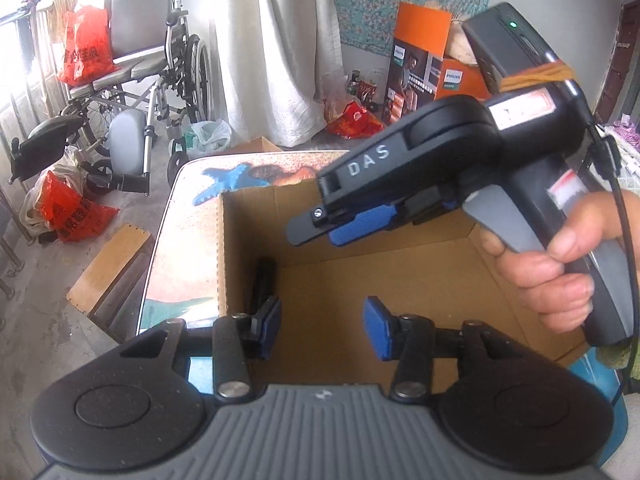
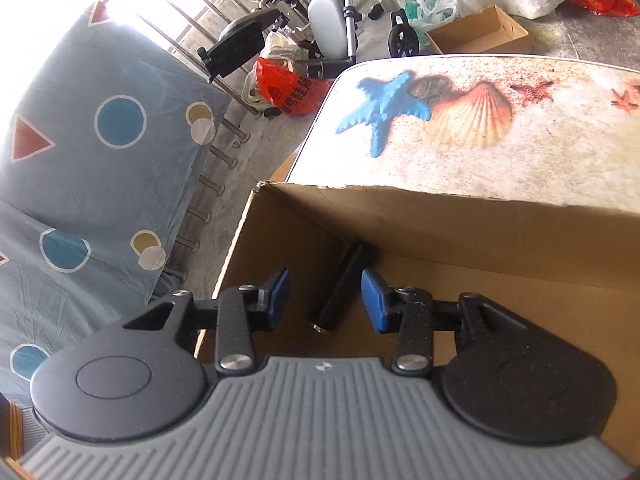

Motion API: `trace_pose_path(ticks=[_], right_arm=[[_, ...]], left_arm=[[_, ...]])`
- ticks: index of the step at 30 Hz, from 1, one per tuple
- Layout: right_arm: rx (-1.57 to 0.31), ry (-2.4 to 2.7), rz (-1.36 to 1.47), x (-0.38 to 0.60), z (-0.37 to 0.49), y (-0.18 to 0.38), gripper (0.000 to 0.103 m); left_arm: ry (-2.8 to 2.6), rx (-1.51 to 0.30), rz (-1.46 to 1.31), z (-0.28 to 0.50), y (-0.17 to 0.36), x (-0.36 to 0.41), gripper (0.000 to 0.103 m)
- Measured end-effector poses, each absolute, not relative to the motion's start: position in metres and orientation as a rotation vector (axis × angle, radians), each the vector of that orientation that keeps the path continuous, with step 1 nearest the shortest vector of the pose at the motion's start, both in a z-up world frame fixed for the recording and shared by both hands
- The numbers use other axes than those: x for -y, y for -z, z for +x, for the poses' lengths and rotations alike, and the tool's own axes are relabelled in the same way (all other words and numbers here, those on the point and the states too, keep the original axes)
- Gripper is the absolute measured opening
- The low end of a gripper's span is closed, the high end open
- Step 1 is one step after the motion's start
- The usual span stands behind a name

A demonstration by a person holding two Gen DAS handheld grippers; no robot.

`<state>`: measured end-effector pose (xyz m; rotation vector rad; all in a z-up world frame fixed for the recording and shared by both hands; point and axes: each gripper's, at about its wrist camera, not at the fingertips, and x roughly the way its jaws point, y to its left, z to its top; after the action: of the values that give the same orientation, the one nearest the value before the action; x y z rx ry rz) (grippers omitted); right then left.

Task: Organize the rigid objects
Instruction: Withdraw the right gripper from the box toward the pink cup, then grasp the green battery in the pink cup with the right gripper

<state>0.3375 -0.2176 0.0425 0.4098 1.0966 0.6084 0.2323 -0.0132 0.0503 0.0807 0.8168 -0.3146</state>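
An open cardboard box [image 1: 404, 280] stands on a table printed with a starfish and shells [image 2: 500, 148]. A black cylinder [image 2: 340, 292] lies on the box floor in the far left corner, also visible in the left wrist view as the cylinder [image 1: 264, 276]. My right gripper [image 2: 326, 298] hangs over it, open, its blue pads [image 2: 372, 300] to either side of the cylinder and not pressing on it. My left gripper [image 1: 322, 328] is open above the box with nothing between its fingers. A hand [image 1: 556, 268] holds the right gripper [image 1: 320, 230] over the box.
A wheelchair [image 1: 136, 60], red plastic bags [image 1: 68, 212] and an orange carton [image 1: 424, 68] stand on the floor beyond the table. A small open carton [image 2: 480, 32] sits near the table's far edge. A blue patterned sheet [image 2: 92, 168] hangs at the left.
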Motion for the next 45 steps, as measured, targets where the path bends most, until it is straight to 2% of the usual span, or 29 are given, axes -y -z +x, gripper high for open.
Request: trace_pose_path(ticks=[6, 11, 14, 18, 20, 21, 22, 25, 37, 45], right_arm=[[-0.927, -0.615, 0.434, 0.278, 0.244, -0.103, 0.040], [-0.782, -0.605, 0.481, 0.330, 0.142, -0.130, 0.040], [-0.757, -0.591, 0.540, 0.355, 0.086, -0.119, 0.040], [-0.837, -0.548, 0.620, 0.359, 0.049, -0.070, 0.037], [-0.897, -0.534, 0.671, 0.353, 0.039, -0.038, 0.036], [-0.921, -0.532, 0.691, 0.352, 0.038, -0.028, 0.028], [-0.952, -0.528, 0.717, 0.345, 0.036, -0.014, 0.025], [-0.994, -0.523, 0.720, 0.331, 0.033, 0.004, 0.024], [-1.159, -0.527, 0.424, 0.273, 0.068, 0.018, 0.019], [-1.194, -0.541, 0.421, 0.269, 0.079, 0.028, 0.015]], left_arm=[[0.366, -0.711, 0.028, 0.171, -0.084, 0.004, 0.051], [0.431, -0.694, -0.018, 0.120, -0.080, 0.000, 0.055], [0.492, -0.755, -0.033, 0.097, -0.055, 0.005, 0.055], [0.557, -0.869, -0.035, 0.081, -0.012, 0.018, 0.054], [0.582, -0.918, -0.048, 0.081, 0.006, 0.024, 0.052], [0.590, -0.937, -0.052, 0.081, 0.013, 0.027, 0.052], [0.595, -0.954, -0.054, 0.082, 0.019, 0.032, 0.050], [0.597, -0.979, -0.044, 0.080, 0.036, 0.042, 0.046], [0.580, -1.037, -0.016, 0.092, 0.064, 0.053, 0.044], [0.589, -1.034, -0.035, 0.097, 0.064, 0.047, 0.044]])
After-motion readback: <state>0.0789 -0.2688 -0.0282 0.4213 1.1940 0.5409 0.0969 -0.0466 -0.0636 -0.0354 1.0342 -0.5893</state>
